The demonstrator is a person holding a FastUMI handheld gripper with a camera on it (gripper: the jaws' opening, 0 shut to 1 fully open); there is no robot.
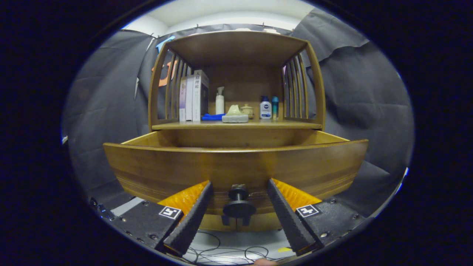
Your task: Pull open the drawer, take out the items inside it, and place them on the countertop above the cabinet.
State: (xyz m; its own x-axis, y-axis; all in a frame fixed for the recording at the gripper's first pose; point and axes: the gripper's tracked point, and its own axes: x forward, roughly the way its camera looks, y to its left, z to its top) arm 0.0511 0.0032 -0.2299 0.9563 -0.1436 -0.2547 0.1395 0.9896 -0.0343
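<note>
Your claw (238, 192) is spread wide, and its two fingers (192, 218) sit on each side of the round dark knob (238, 207) without touching it. The knob is on the front of the wooden drawer (236, 166), which is pulled out toward you. You cannot see what lies inside the drawer. Just above and behind it is the table (236, 125) of the cabinet, with books (194, 96), a white spray bottle (220, 100), a blue cloth (212, 116), a tissue box (235, 116) and two small bottles (269, 108) on it.
</note>
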